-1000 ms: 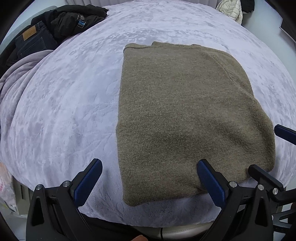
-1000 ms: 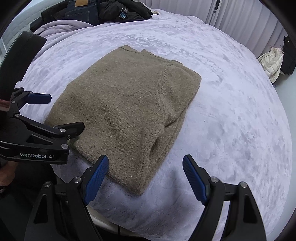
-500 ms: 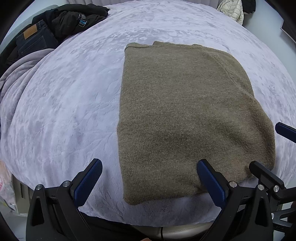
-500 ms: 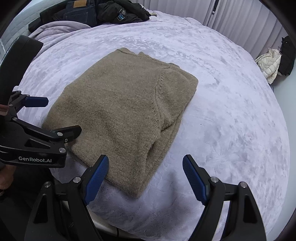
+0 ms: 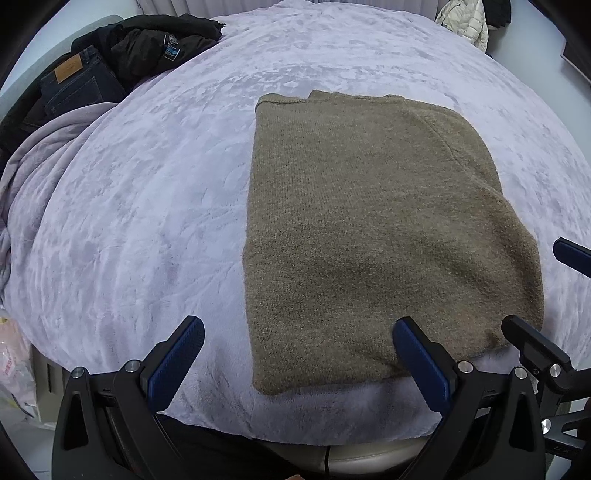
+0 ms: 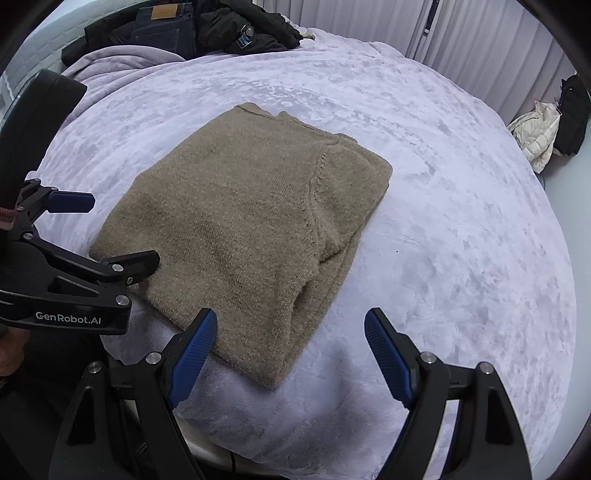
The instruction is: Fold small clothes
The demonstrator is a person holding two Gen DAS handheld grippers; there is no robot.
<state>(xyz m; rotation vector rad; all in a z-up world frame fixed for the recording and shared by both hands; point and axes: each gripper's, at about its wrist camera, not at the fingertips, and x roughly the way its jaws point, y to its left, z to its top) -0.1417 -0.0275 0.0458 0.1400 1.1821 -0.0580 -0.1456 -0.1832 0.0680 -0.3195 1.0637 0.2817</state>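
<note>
Folded sweater [image 5: 384, 236] laid flat on the bed [image 5: 147, 206].
Both the left claw [image 5: 299, 363] and right claw [image 6: 290, 360] are held wide open, empty, at the sweater's 6 o'clock edge.

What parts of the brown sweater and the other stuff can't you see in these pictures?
- Sweater sleeves: tucked under the folded body, both views.
- Sweater's near edge: partly behind the left gripper in the left view.
- Jeans patch lettering: too small.
- Black jacket: cut off by the right view's top edge.
- White puffy coat: far, shape unclear.
</note>
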